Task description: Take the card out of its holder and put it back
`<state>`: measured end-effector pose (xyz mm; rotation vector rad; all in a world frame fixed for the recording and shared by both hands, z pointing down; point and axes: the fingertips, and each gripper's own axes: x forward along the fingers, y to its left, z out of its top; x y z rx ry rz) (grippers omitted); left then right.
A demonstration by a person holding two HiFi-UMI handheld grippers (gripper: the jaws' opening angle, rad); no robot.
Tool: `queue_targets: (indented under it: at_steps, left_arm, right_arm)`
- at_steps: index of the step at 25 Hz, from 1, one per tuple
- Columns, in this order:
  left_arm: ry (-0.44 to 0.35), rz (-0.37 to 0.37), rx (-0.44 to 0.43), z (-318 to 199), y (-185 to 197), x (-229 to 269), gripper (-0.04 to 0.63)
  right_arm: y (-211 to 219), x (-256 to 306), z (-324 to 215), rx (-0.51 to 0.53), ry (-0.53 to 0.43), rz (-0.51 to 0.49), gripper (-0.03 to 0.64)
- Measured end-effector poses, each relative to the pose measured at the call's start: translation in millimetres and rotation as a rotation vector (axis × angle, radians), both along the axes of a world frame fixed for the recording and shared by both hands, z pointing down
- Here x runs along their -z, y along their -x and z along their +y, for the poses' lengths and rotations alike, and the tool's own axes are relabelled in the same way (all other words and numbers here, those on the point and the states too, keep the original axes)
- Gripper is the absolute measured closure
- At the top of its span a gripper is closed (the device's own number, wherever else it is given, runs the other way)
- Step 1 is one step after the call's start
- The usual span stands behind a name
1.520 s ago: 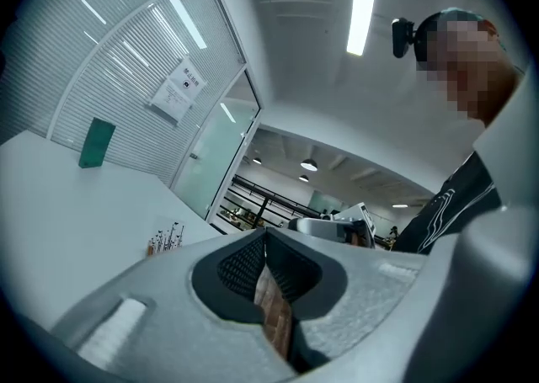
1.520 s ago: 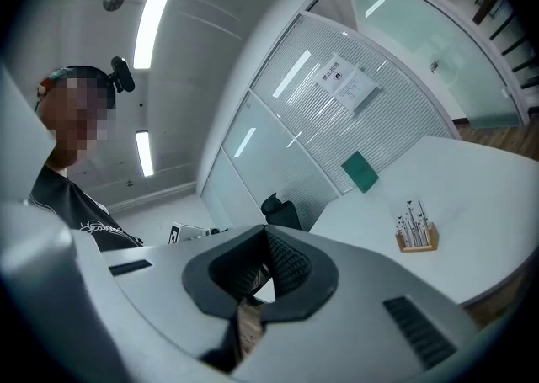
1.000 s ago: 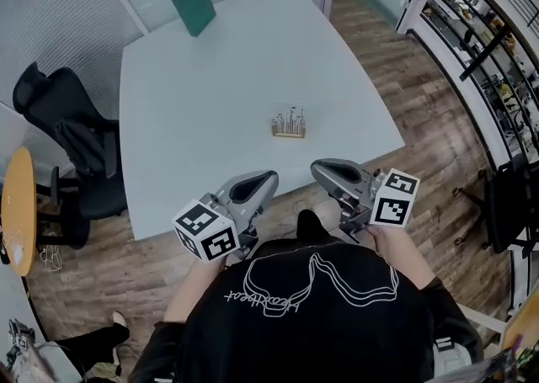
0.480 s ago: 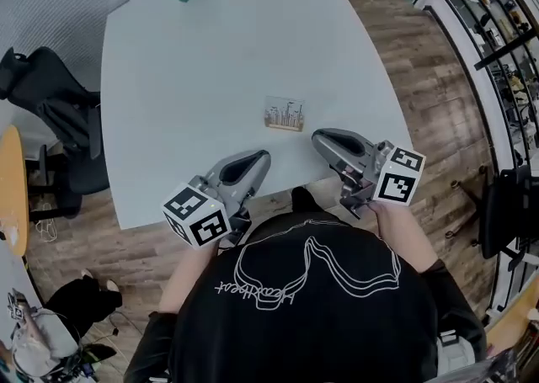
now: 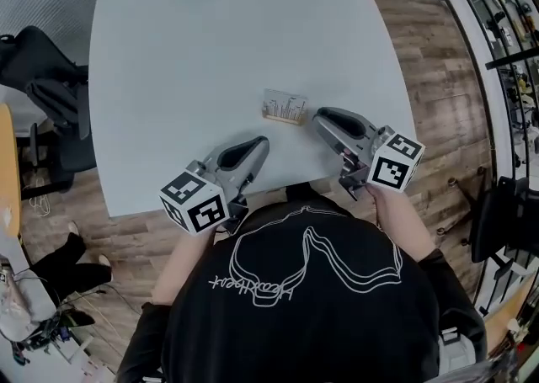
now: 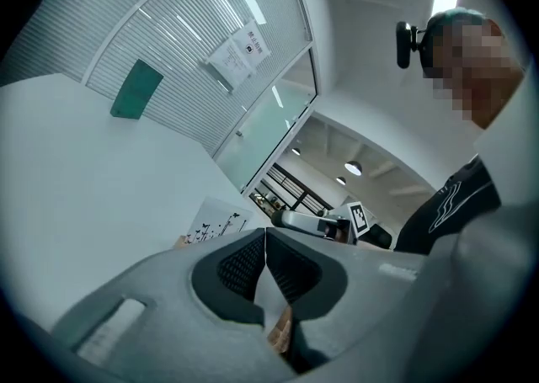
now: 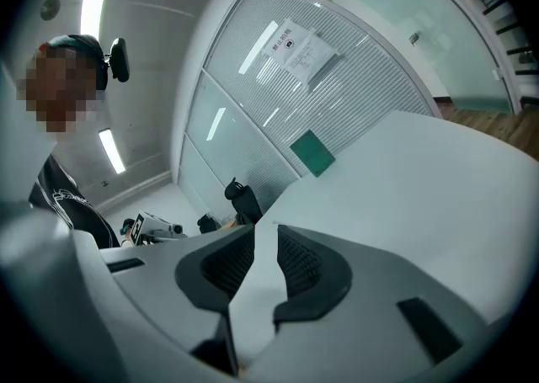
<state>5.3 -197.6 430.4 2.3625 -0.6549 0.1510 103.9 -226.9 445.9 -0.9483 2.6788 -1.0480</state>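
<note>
A white card with dark drawings stands upright in a small wooden holder (image 5: 284, 109) near the front of the pale table (image 5: 210, 45). The same card (image 6: 216, 220) shows in the left gripper view, just beyond the jaws. My left gripper (image 5: 263, 144) hangs over the table's near edge, a little short and left of the holder, jaws shut and empty (image 6: 265, 231). Close to the holder's right end, my right gripper (image 5: 319, 118) has just been opening its jaws. A narrow gap stands between them with nothing in it (image 7: 265, 234).
A green book (image 6: 135, 89) stands at the table's far edge, also seen in the right gripper view (image 7: 312, 152). A black office chair (image 5: 52, 93) is at the table's left. Wooden floor (image 5: 438, 78) and shelving lie to the right. My body is against the near edge.
Both grippers have come forward and down, from in front of the table's near edge to over it, nearer the card holder.
</note>
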Motion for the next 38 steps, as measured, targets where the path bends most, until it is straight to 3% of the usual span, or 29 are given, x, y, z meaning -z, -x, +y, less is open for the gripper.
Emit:
queue_targets:
  at_steps: [6,16,30,38]
  left_arm:
    - [0.036,-0.017,0.007,-4,-2,-18,0.581]
    - [0.087,-0.037,0.054,-18,12,-38,0.581]
    - [0.115,-0.061,0.077,-31,20,-53,0.581]
    - [0.136,-0.08,0.075,-31,18,-62,0.581]
  right_arm:
    - [0,-35,-14,0.006,-0.042,0.155,0.525]
    - [21,-58,-30,0.108,-0.204,0.33,0.483]
    - [50,-65,-42,0.277,-0.338,0.303,0.526]
    - [54,-65,-43,0.289,-0.386,0.316,0.571]
